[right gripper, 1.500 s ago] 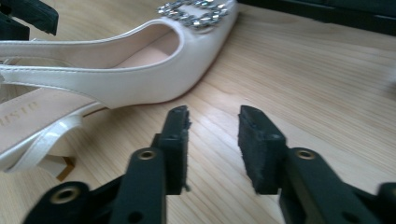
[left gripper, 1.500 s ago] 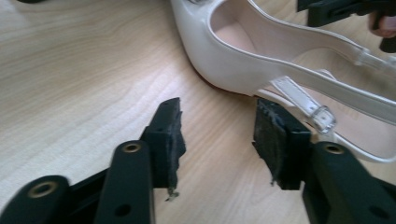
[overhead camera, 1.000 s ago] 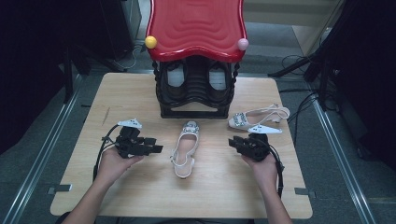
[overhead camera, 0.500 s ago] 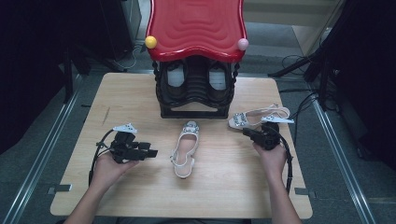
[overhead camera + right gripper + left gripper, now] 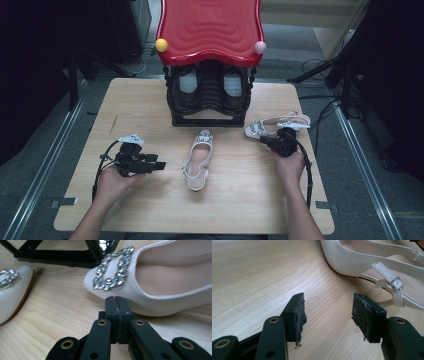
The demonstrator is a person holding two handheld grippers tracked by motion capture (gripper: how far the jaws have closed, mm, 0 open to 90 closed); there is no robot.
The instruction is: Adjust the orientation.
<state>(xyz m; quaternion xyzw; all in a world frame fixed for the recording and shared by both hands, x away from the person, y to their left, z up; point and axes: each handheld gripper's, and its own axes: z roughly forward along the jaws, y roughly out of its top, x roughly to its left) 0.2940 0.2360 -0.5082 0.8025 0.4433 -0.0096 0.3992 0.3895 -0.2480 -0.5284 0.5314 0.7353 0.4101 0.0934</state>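
Observation:
Two white slingback shoes with jewelled buckles lie on the wooden table (image 5: 150, 105). One shoe (image 5: 198, 160) is at the middle, toe pointing to the rack; its heel strap (image 5: 392, 282) is just beyond my open left gripper (image 5: 328, 315), which is empty. In the high view the left gripper (image 5: 159, 165) sits left of that shoe. The other shoe (image 5: 277, 125) lies on its side at the right. My right gripper (image 5: 116, 299) is shut with nothing in it, its tips against that shoe's toe (image 5: 112, 282); the high view puts the right gripper (image 5: 267, 140) just below that shoe.
A black shoe rack (image 5: 207, 95) with a red wavy top (image 5: 210, 27) stands at the table's back middle, dark shoes inside it. Its base (image 5: 62, 255) is close beyond the right gripper. Cables trail from both grippers.
My right gripper has moved forward to the side-lying shoe's toe. My left gripper has drawn back a little toward the near left.

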